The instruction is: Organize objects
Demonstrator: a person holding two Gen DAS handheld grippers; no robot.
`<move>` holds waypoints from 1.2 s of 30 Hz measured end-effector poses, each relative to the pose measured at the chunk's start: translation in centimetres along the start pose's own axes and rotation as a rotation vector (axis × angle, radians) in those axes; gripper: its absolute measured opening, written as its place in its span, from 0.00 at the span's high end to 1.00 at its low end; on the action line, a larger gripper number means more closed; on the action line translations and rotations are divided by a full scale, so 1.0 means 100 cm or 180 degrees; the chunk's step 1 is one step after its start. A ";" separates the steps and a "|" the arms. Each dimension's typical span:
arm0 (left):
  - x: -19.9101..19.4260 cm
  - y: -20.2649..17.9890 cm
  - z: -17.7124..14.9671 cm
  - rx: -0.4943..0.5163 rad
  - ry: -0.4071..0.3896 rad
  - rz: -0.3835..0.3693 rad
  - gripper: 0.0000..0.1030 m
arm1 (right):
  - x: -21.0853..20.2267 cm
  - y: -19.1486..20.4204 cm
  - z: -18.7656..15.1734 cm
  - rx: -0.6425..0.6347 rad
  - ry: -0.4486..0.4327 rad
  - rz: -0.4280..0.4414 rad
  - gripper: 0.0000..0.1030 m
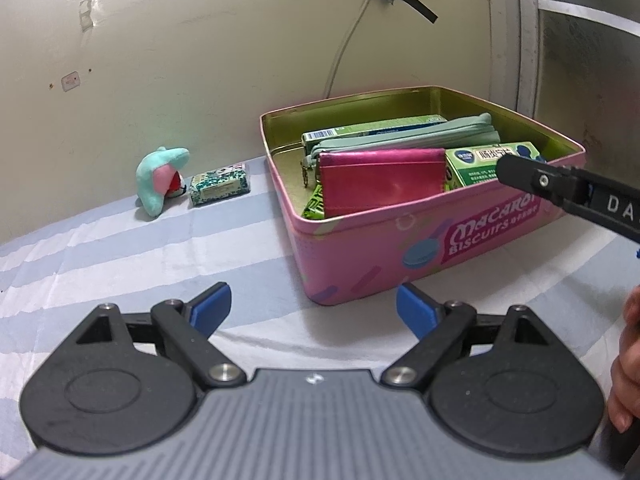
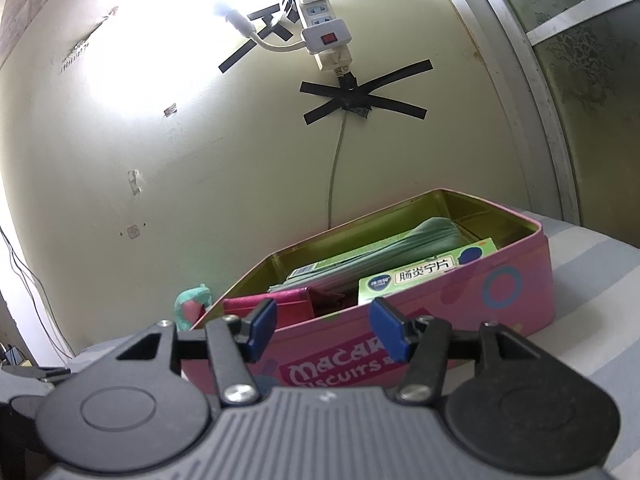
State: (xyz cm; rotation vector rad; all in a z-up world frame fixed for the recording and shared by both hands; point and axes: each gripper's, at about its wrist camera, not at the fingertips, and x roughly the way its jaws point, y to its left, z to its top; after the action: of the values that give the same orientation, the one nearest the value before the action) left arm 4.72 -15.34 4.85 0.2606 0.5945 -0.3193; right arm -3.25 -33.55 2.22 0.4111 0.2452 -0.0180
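Note:
An open pink biscuit tin (image 1: 360, 256) (image 2: 480, 300) stands on a striped bed sheet (image 1: 120, 256). Inside lie a magenta wallet (image 1: 380, 184) (image 2: 296, 300), a mint zip pouch (image 1: 400, 136), a long green box (image 1: 360, 130) and a green medicine box (image 1: 476, 164) (image 2: 420, 276). Left of the tin, by the wall, sit a teal and pink plush toy (image 1: 160, 180) and a small patterned box (image 1: 220, 186). My left gripper (image 1: 314, 304) is open and empty, short of the tin's near corner. My right gripper (image 2: 323, 320) is open above the tin's front wall, with nothing between its pads.
A black finger of the right gripper (image 1: 560, 188) reaches over the tin's right side in the left wrist view. A person's hand (image 1: 628, 360) shows at the right edge. A power strip (image 2: 320, 20) and taped cable hang on the wall behind; a window frame (image 1: 528, 40) stands at right.

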 end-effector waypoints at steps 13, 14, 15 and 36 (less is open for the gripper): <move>0.001 -0.002 -0.003 0.0013 0.0045 0.0025 0.10 | -0.002 0.001 0.001 0.0002 0.0010 0.0000 0.46; 0.002 -0.003 -0.003 0.0013 0.0051 0.0025 0.10 | -0.002 0.001 0.001 0.0003 0.0012 -0.0002 0.46; 0.002 -0.003 -0.003 0.0013 0.0056 0.0025 0.10 | -0.002 0.001 0.001 0.0003 0.0013 -0.0002 0.46; -0.002 0.050 -0.016 -0.0242 0.0103 0.0197 0.10 | -0.008 0.027 -0.003 -0.0086 0.0131 0.0119 0.44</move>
State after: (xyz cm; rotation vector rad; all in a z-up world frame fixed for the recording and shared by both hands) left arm 5.57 -10.12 4.43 0.2108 0.6279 -0.2328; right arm -3.91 -30.98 3.16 0.3894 0.2780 0.0304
